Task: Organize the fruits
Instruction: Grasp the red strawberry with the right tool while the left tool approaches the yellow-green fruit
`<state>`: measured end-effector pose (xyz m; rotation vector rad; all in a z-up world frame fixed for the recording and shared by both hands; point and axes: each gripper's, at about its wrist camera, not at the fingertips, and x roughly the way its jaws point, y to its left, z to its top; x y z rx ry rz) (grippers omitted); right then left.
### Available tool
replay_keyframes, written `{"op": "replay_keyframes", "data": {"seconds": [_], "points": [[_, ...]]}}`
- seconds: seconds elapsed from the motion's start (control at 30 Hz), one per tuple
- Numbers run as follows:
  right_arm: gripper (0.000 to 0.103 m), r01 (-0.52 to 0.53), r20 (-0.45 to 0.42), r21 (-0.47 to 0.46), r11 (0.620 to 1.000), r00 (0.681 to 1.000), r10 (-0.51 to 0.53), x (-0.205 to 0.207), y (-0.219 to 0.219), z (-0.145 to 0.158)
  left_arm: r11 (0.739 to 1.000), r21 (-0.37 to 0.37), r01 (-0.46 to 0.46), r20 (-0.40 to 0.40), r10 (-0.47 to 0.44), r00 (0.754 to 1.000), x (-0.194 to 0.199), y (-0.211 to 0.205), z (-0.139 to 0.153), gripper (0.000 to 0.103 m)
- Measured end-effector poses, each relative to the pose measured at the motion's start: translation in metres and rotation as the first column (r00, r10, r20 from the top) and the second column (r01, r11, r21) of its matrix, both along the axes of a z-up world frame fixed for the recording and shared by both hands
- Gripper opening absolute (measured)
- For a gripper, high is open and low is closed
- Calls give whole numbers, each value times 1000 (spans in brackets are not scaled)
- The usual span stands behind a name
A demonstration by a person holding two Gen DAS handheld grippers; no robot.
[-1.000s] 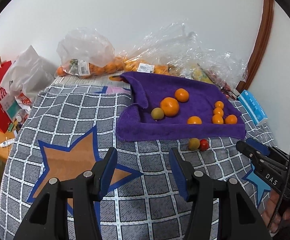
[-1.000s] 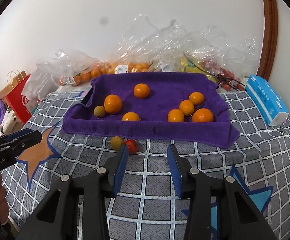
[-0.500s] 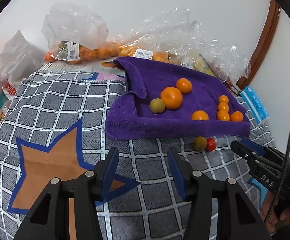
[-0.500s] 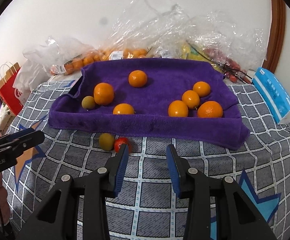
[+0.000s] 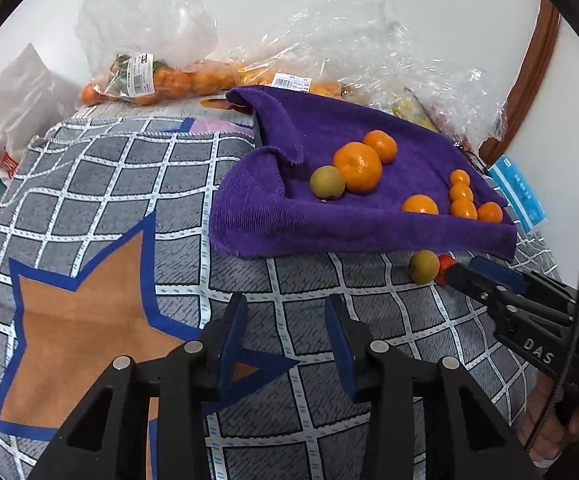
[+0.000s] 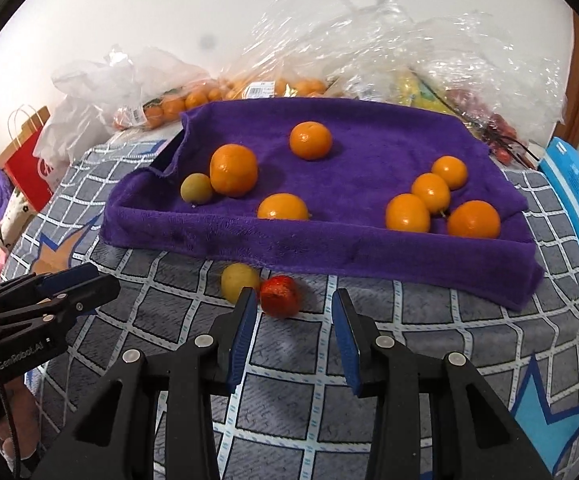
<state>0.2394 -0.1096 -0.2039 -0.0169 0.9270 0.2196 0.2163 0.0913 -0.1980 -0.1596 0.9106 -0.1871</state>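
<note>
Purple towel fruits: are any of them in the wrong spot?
Yes, two. A yellow-green fruit and a small red fruit sit on the checked cloth, just off the front edge of the purple towel, touching each other. All the other loose fruits lie on the towel. The towel's left corner is also folded up.

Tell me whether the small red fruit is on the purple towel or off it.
Off it. The red fruit lies on the checked cloth just in front of the purple towel's near edge, beside a yellow-green fruit.
</note>
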Motion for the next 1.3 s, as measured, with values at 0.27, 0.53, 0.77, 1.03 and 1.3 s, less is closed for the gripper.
{"op": "replay_keyframes", "data": {"seconds": [0.27,0.53,0.77,1.03,1.3], "points": [[35,-4,-12,-42,999,1000,3,7,5,-9,999,-39,-5,-3,5,1000,0,5,-2,37],[35,6,-32,-63,998,999,-8,14,4,-16,999,-42,-6,-2,6,1000,0,5,-2,37],[25,11,-4,-66,998,1000,-11,11,4,-17,999,-38,-7,8,8,1000,-1,5,-2,37],[25,24,12,-14,1000,1000,-24,-4,-11,-11,1000,31,4,42,-5,999,-3,-5,-2,37],[25,25,46,25,999,999,-26,-22,-28,-1,997,82,-13,54,8,999,-9,-10,1,36]]}}
